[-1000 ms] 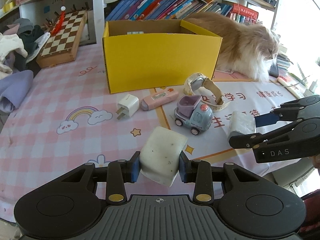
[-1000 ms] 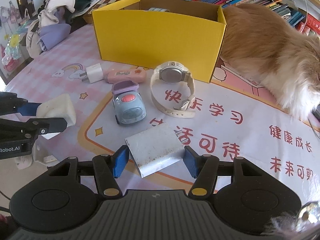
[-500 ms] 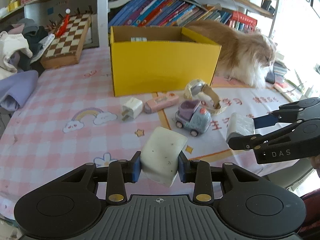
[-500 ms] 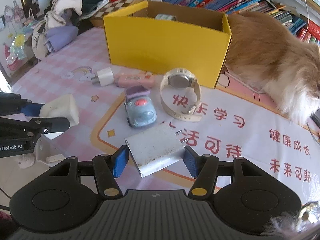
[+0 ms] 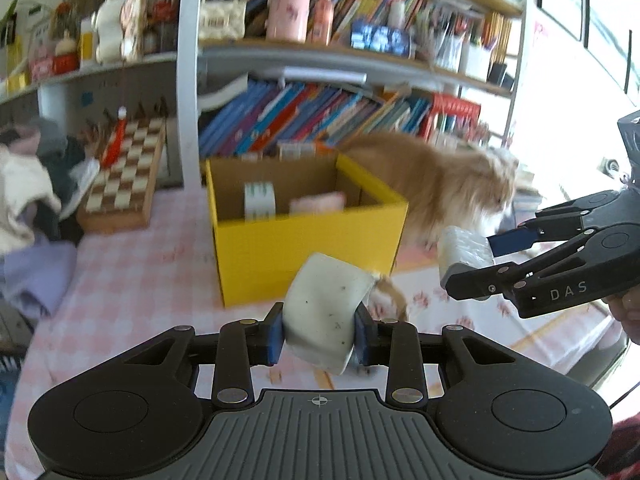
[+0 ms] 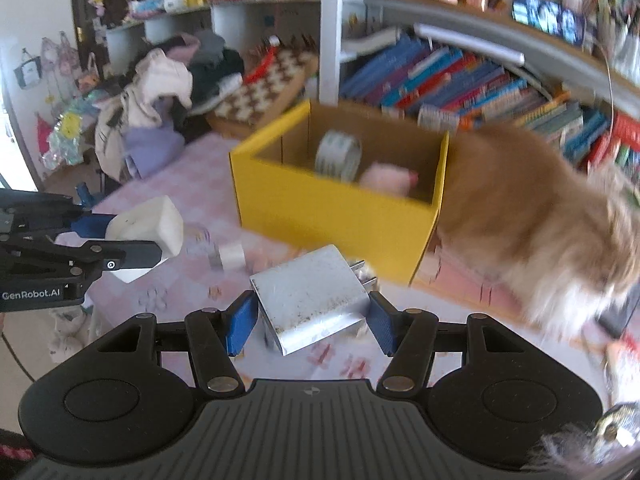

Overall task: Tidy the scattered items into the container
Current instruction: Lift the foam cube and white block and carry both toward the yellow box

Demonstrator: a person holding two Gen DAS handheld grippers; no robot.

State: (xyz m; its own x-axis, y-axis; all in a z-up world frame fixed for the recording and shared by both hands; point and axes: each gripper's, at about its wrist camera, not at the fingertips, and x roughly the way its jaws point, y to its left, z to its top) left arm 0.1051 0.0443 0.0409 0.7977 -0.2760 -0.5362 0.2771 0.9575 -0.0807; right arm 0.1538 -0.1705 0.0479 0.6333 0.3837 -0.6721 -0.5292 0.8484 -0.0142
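My left gripper (image 5: 319, 330) is shut on a white rounded block (image 5: 324, 312), held above the table in front of the yellow box (image 5: 304, 248). My right gripper (image 6: 311, 320) is shut on a grey-white plug adapter (image 6: 312, 300), also raised, right of the left one. The box (image 6: 336, 212) is open and holds a tape roll (image 6: 338, 154) and a pink item (image 6: 386, 180). In the left wrist view the right gripper (image 5: 480, 258) shows at the right with the adapter (image 5: 462, 250). The left gripper (image 6: 116, 240) and its block (image 6: 148, 224) show at the left of the right wrist view.
A fluffy orange cat (image 5: 440, 184) lies right behind the box, also in the right wrist view (image 6: 532, 224). A chessboard (image 5: 128, 176) and a clothes pile (image 6: 160, 92) lie at the back left. Bookshelves (image 5: 320, 108) stand behind. A white charger (image 6: 232, 256) lies on the pink cloth.
Both grippers have risen and tilted up with their loads. The box's inside now shows, and the small items on the table have dropped mostly out of sight.
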